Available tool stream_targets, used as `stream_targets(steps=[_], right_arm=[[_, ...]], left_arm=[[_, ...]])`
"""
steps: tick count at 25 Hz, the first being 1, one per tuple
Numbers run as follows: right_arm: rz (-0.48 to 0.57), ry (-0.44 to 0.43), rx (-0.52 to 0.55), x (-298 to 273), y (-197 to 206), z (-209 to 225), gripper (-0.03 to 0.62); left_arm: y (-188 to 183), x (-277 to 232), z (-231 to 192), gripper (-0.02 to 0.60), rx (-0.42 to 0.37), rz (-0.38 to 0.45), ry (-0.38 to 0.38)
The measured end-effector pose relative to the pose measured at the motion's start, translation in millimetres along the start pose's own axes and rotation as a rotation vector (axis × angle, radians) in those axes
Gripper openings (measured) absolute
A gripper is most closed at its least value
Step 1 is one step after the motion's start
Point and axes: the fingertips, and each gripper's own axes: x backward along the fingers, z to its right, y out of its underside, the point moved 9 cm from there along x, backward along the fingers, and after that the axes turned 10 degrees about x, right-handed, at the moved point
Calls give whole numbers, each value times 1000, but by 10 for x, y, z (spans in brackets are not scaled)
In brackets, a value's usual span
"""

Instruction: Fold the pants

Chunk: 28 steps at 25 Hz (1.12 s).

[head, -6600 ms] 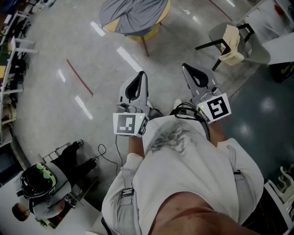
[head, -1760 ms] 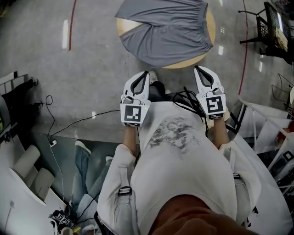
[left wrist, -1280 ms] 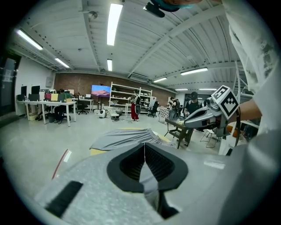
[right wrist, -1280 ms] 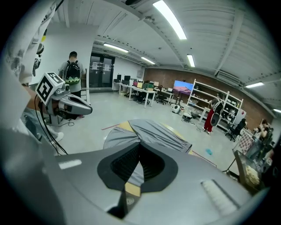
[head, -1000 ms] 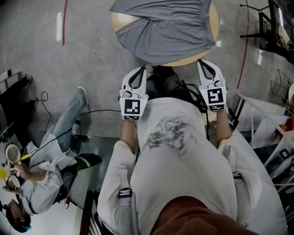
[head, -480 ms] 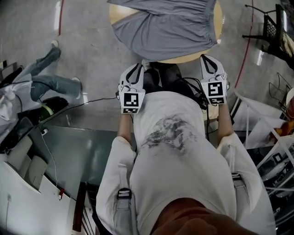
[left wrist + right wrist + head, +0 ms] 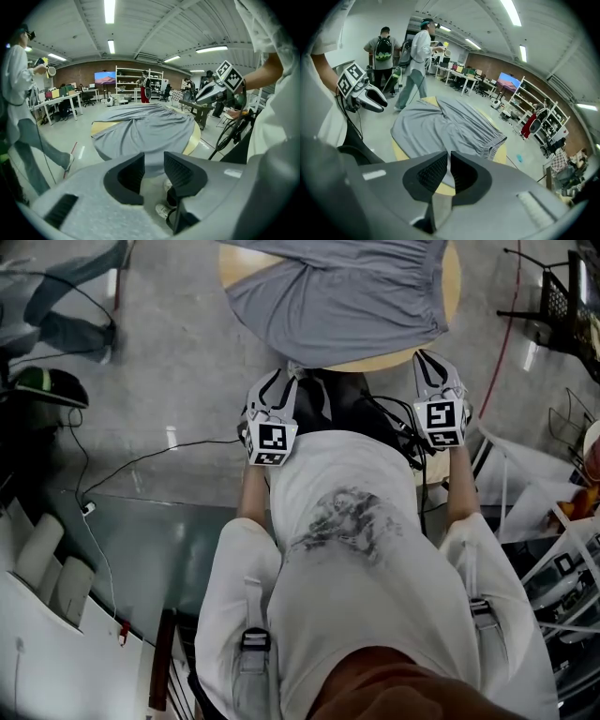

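Note:
Grey pants (image 7: 342, 296) lie spread flat over a round wooden table (image 7: 448, 287) just ahead of me, one side hanging over the near rim. The left gripper (image 7: 284, 379) hovers short of the table's near edge, low and left of the hanging fabric. Its jaws have just been opening and stand apart with nothing between them (image 7: 153, 159). The right gripper (image 7: 427, 359) hovers by the near right rim; its jaws have just been opening to a narrow slit, holding nothing (image 7: 449, 157). Both gripper views look across the pants (image 7: 145, 129) (image 7: 445, 122).
A black cable (image 7: 159, 460) runs over the floor at my left. Someone's legs (image 7: 56, 296) show at the top left, and two people (image 7: 417, 61) stand beyond the table. A black chair (image 7: 562, 296) and white frames (image 7: 525, 512) crowd the right.
Both grippers have dropped and moved up to the table's near edge. The left jaws have opened. The person on the left has walked off toward the upper left.

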Motion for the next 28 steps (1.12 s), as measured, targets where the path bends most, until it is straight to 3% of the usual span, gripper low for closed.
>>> stream_targets(steps=[14,22,28], right_arm=[[-117,-62,114,-557,418,-7,80],[-159,-73,138,-685,557,-40,123],[-177,-77,177,-804,595,-31,166]], left_arm=[[579,-597,-76,225,-23,-118,1],[785,-864,-114,282,-28,-151,-8],[815,-1026,-157,290,-18,-144,-12]])
